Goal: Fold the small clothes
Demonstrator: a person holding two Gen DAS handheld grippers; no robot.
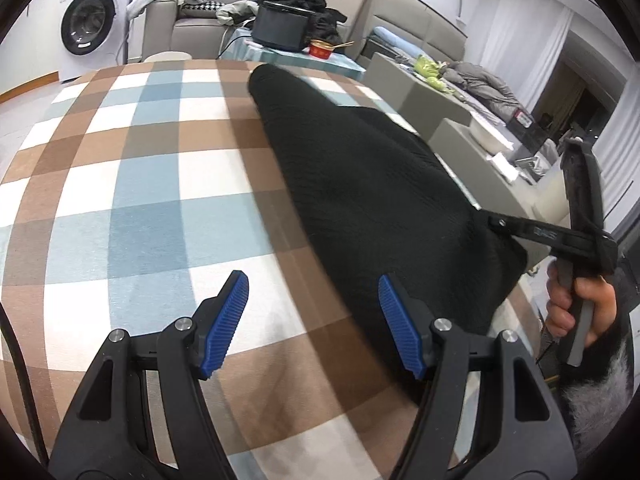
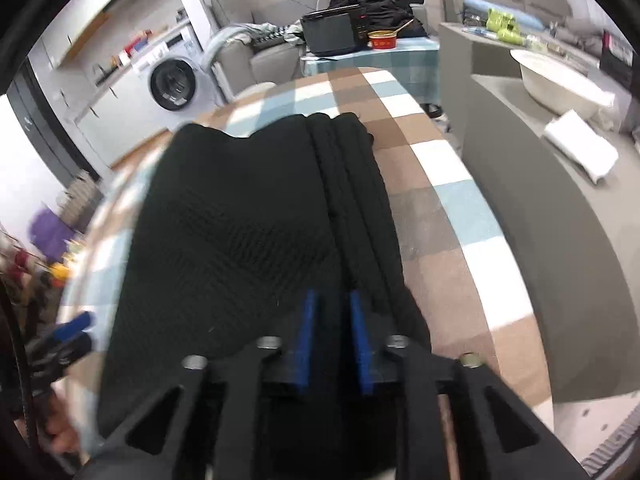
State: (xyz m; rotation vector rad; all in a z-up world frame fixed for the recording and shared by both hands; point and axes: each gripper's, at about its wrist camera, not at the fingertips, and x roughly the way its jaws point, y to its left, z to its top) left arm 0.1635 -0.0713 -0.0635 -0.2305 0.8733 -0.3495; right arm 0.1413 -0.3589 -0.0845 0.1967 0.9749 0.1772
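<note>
the black knit garment [image 1: 360, 184] lies lengthwise along the right side of the checked worktop [image 1: 140, 184], its layered folds bunched at one long edge. the right gripper [image 2: 332, 344] has its fingers pinched on the near hem, probably to keep the cloth taut or carry it over for a fold. the left gripper [image 1: 314, 320] hovers beside the near corner, fingers spread and empty, seemingly ready to take hold there.

Checked tablecloth [image 1: 160, 184], washing machine [image 1: 90, 20], red bowl [image 1: 322, 49] on side table beyond.
</note>
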